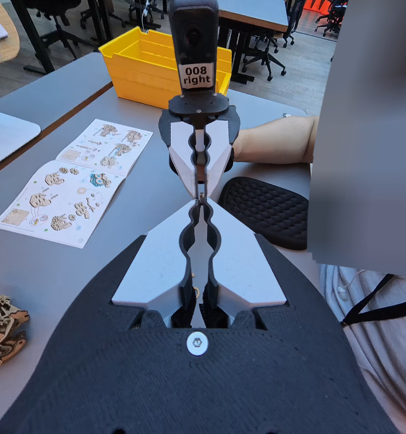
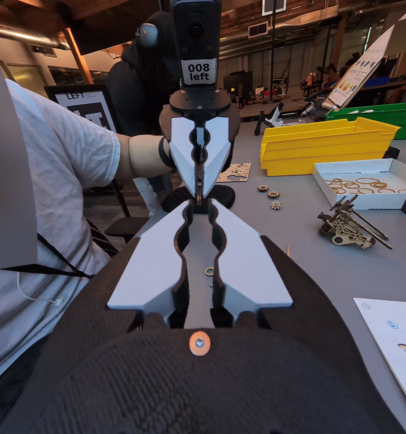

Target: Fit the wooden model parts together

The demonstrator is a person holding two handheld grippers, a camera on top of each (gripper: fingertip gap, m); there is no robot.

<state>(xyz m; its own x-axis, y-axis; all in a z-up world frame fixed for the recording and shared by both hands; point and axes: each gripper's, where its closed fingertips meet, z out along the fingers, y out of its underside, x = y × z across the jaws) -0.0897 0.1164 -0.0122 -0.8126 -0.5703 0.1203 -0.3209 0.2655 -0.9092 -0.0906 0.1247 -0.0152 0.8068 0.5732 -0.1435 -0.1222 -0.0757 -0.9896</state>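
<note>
**Two grippers meet tip to tip over a tiny wooden piece**

As the two tools face each other above the grey surface (image 1: pixel 131 211), the left gripper (image 1: pixel 200 201) and the right gripper (image 2: pixel 199 202) both pinch near a small wooden pin (image 1: pixel 201 195) held between their tips. The left one's jaws look clamped on it; whether the right one grips the same piece or a second part cannot be told. The join will likely go best with both tools kept on one straight line and pressed together gently, since so small a piece could twist or slip. Both are held level and nose to nose, forearms out to the sides. A half-built wooden model (image 2: pixel 347 231), three small gears (image 2: pixel 273 194) and an open instruction sheet (image 1: pixel 63 187) lie well apart.
</note>
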